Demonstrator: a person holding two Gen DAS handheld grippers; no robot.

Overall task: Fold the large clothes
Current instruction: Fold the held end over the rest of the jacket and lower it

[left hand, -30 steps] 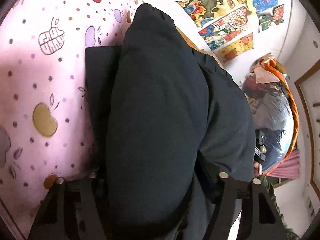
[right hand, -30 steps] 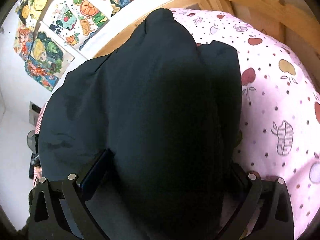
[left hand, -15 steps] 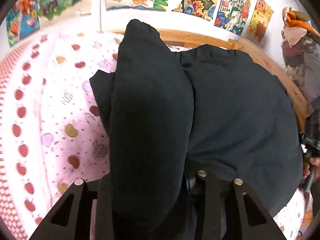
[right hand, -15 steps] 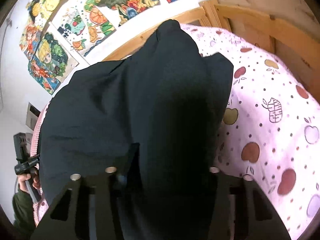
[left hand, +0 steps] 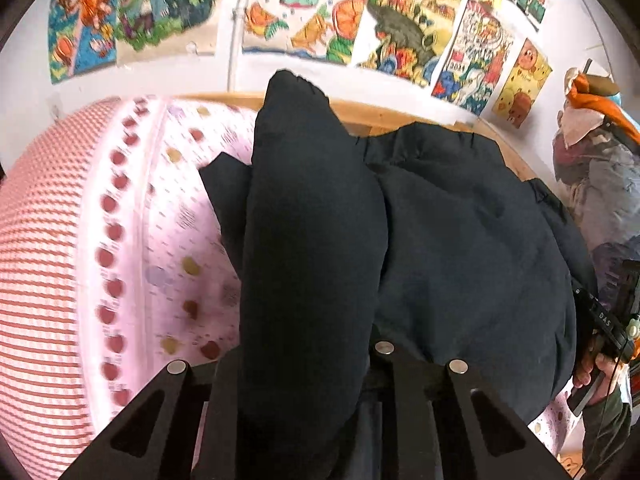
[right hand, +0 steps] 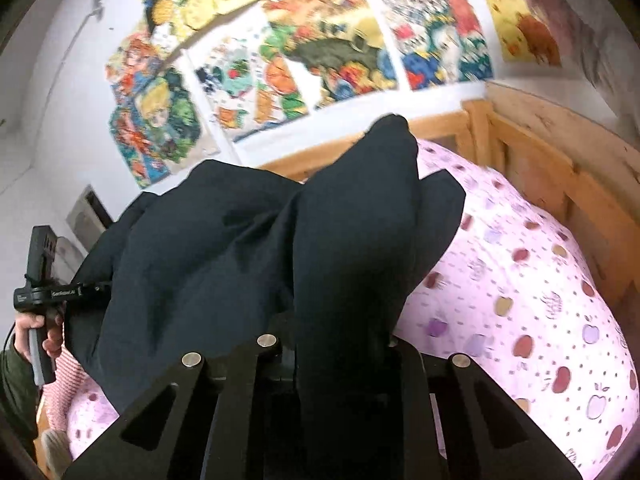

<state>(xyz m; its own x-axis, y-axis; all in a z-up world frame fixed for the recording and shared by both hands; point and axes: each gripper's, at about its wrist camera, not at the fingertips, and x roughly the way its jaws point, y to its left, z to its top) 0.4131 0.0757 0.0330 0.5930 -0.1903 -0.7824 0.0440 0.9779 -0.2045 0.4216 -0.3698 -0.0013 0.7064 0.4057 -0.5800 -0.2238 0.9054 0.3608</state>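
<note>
A large dark navy garment (left hand: 460, 240) hangs between both grippers above a bed with a pink apple-print sheet (left hand: 172, 216). My left gripper (left hand: 308, 364) is shut on one bunched end of it, which drapes over the fingers. My right gripper (right hand: 336, 344) is shut on the other end (right hand: 352, 240), which also covers its fingers. The cloth sags between them. The right gripper and hand show at the left wrist view's right edge (left hand: 608, 328); the left gripper shows at the right wrist view's left edge (right hand: 40, 292).
A wooden bed frame (right hand: 560, 168) borders the sheet (right hand: 520, 300). Colourful posters (left hand: 304, 12) cover the white wall behind. A red-striped cover (left hand: 36, 280) lies at the left. A pile of clothes (left hand: 592, 168) sits at the far right.
Both grippers have lifted and tilted up with the garment, so the wall posters now fill the top of both views. The grip on the cloth has tightened.
</note>
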